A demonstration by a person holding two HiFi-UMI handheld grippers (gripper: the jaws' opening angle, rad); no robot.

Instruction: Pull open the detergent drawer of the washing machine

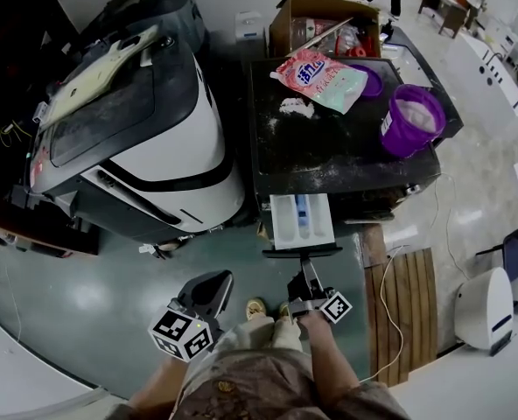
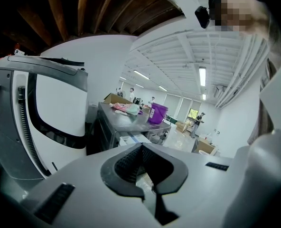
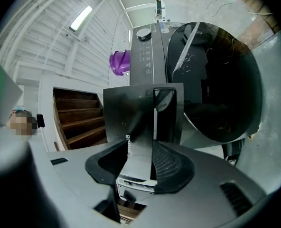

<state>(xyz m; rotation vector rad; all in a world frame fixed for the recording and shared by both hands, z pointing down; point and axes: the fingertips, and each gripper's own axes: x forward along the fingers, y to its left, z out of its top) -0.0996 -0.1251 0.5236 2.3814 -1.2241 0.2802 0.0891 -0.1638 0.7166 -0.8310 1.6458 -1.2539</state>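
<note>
Left tool (image 1: 217, 278) hangs low, jaws together and empty; right tool (image 1: 305, 267) reaches forward, jaws clamping the drawer front (image 1: 285, 252).

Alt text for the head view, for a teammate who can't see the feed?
Seen from above, the detergent drawer of the washing machine stands pulled out, with the right tongs closed on its front panel. The left tongs hang shut and empty beside them, clear of the machine. On the machine's dark top sit a detergent bag and a purple bucket.
</note>
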